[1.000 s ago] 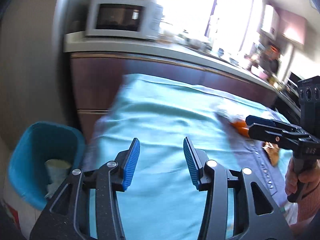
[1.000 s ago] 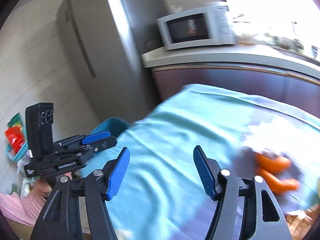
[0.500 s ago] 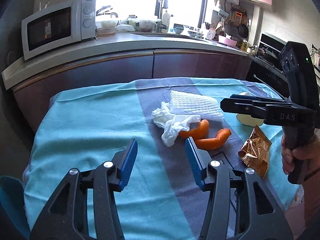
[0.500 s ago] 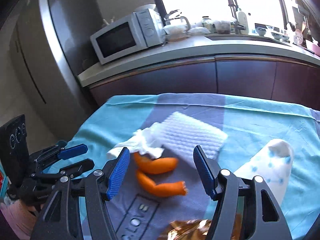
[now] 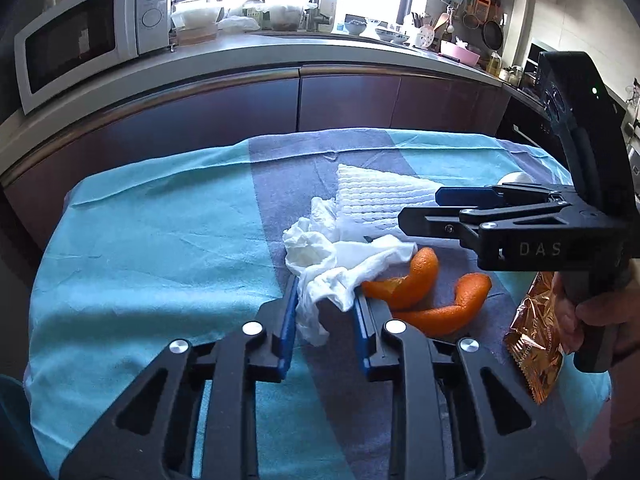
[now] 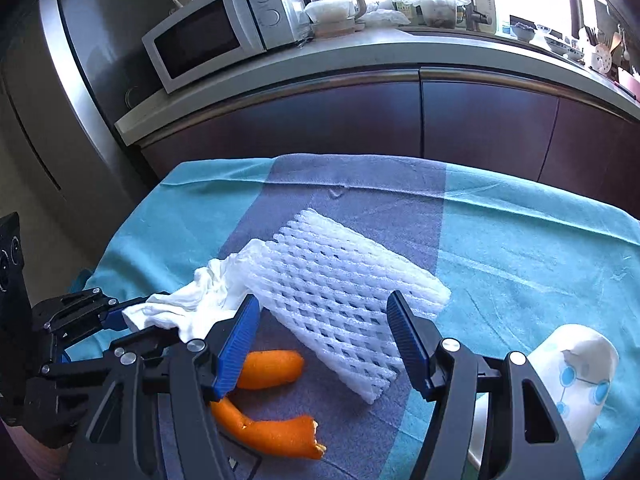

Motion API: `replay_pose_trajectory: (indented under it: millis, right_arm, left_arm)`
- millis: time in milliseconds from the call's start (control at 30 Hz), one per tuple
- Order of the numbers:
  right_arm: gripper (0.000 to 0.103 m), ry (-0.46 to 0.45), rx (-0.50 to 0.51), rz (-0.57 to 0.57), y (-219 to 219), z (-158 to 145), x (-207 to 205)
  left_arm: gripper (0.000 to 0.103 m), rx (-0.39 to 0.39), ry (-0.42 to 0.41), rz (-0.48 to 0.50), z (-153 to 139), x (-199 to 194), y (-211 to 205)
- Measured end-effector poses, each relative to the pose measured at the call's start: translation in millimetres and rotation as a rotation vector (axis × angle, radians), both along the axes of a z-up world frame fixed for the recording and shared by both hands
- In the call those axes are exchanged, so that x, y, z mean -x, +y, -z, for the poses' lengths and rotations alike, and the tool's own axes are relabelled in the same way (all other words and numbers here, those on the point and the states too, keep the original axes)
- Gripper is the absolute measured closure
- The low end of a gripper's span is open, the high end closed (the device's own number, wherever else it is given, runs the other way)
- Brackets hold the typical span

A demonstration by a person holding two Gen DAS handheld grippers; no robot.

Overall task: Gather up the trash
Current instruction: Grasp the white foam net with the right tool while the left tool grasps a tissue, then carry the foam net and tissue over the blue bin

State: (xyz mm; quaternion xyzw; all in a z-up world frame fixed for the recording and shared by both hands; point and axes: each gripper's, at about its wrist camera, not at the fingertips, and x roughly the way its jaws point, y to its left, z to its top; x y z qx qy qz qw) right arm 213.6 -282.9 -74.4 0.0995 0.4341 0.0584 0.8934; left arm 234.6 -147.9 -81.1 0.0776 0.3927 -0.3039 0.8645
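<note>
Left gripper (image 5: 325, 312) has just been closing, jaws narrow now around the near end of the crumpled white tissue (image 5: 340, 256); can't tell if the pads actually pinch it. Orange peels (image 5: 436, 296) lie at its 3 o'clock. Right gripper (image 6: 322, 344) is wide with nothing in it, foam fruit net (image 6: 340, 292) just past the tips at 12 o'clock. Gold wrapper (image 5: 536, 332) sits far right.

Orange peel (image 6: 256, 408) partly behind the right gripper's (image 6: 320, 344) jaws; paper cup (image 6: 576, 376) similarly half-hidden.

The right hand-held gripper (image 6: 322, 342), jaws apart, hovers over white foam netting (image 6: 340, 280) beside orange peels (image 6: 268, 368).
</note>
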Motion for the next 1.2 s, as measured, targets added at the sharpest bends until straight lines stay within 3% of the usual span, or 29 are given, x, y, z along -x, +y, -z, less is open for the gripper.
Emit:
replay_pose_trajectory:
  millis: [100,333,433,500,567,1200]
  right_arm:
    - [0.039,0.006,0.023,-0.004,3.1,1.7,-1.6]
    - [0.049,0.011,0.114,-0.006,8.5,4.9,-1.6]
    - [0.063,0.004,0.128,-0.001,6.1,4.2,0.2]
    - [0.081,0.002,0.105,0.009,0.1,3.4,2.1]
    - [0.092,-0.001,0.054,0.012,-6.6,2.7,3.2]
    - [0.093,-0.192,-0.015,-0.031,14.1,-47.4,45.6]
  left_arm:
    - [0.095,0.018,0.026,-0.011,3.1,-6.0,5.3]
    - [0.098,0.061,0.037,-0.063,0.4,-10.3,23.7]
    - [0.098,0.071,0.026,-0.076,-4.5,-7.7,30.1]
    - [0.099,0.074,0.014,-0.086,-7.5,-4.7,34.2]
    - [0.099,0.082,0.011,-0.089,-10.3,-1.8,38.6]
    - [0.099,0.138,-0.087,-0.174,-46.8,53.0,114.5]
